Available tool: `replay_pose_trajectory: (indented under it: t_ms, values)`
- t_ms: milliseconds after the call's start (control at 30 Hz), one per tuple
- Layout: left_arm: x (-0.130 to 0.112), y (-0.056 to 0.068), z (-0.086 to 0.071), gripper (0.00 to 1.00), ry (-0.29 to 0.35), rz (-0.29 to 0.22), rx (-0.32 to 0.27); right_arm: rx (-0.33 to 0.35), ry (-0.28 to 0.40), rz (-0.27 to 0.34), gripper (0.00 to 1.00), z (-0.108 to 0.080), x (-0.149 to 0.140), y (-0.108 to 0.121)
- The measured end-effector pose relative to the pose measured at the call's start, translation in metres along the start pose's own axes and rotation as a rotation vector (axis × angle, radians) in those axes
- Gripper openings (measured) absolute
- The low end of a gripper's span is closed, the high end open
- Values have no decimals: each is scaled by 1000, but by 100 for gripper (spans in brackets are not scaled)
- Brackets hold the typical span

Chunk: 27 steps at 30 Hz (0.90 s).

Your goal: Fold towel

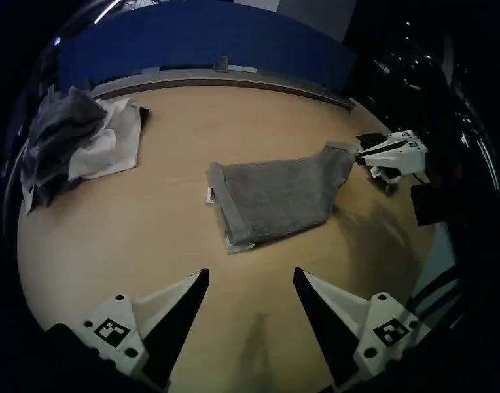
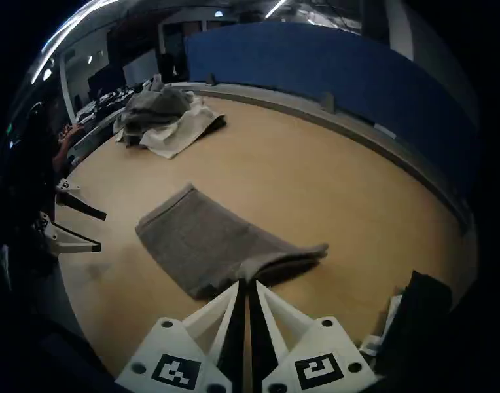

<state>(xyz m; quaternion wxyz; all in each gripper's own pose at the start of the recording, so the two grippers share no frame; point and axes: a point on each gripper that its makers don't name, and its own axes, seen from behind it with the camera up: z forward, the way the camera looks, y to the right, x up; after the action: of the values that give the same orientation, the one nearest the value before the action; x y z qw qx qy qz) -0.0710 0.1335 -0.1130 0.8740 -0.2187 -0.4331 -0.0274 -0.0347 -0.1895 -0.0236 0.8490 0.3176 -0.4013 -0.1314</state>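
Note:
A folded grey towel [image 1: 283, 196] lies in the middle of the wooden table [image 1: 184, 229]. In the left gripper view, my left gripper [image 1: 250, 275] stands open just above the table, a short way in front of the towel and apart from it. Farther off, the right gripper [image 1: 387, 154] pinches the towel's far right corner, which is raised off the table. In the right gripper view, the right gripper [image 2: 245, 285] has its fingers shut on the towel's [image 2: 204, 242] lifted near edge. The left gripper [image 2: 73, 226] shows open at the left, beyond the table edge.
A loose pile of grey and white towels [image 1: 80, 144] [image 2: 161, 114] sits at the table's far corner. A blue partition [image 1: 204, 39] [image 2: 328, 59] runs along the back edge. A dark object [image 2: 420, 295] lies near the right gripper.

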Motion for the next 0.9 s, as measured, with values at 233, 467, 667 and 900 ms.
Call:
replay_pose_trajectory:
  t_ms: [233, 467, 667, 900]
  values:
    - [0, -3, -5, 96, 16, -13, 2, 26, -1, -78, 3, 12, 30, -16]
    - [-1, -6, -9, 96, 32, -30, 2, 61, -23, -140, 3, 25, 47, -35]
    - [-3, -12, -13, 96, 45, -50, 6, 98, -40, -192, 3, 37, 55, -60]
    - [-3, -17, -15, 96, 62, -71, 12, 144, -66, -238, 3, 53, 55, -90]
